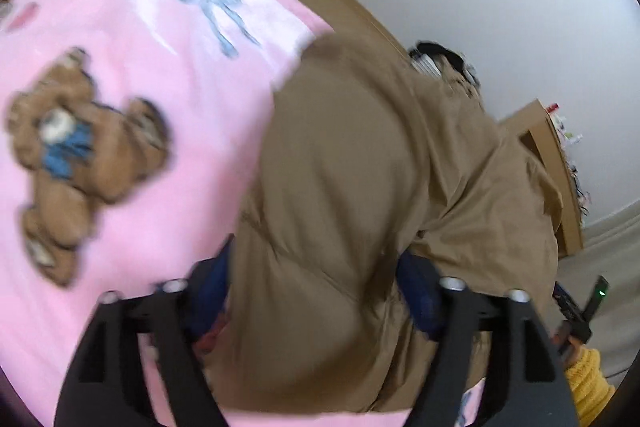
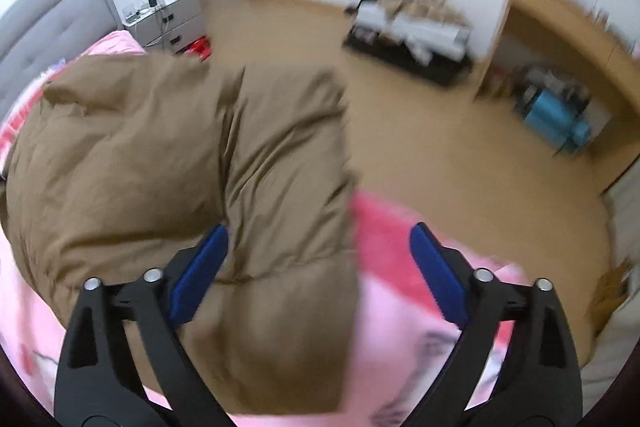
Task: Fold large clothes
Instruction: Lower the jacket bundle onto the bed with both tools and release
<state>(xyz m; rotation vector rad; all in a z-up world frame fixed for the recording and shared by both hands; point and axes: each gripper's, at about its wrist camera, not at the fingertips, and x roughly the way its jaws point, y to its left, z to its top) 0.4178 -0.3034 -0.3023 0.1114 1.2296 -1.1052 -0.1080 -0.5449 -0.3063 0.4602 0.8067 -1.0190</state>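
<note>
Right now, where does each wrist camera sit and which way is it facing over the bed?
Left wrist: on the left gripper, angled down over the brown padded coat on the pink bear blanket; its open jaws and a yellow sleeve show.
Right wrist: on the right gripper, angled down at the coat's edge, the wooden floor beyond; only its open jaws show.
Shared: the coat and the blanket.

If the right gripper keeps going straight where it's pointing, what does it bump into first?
Most likely the brown puffy coat lying on the pink blanket, though its open fingers straddle the coat's edge, so it might touch blanket.
</note>
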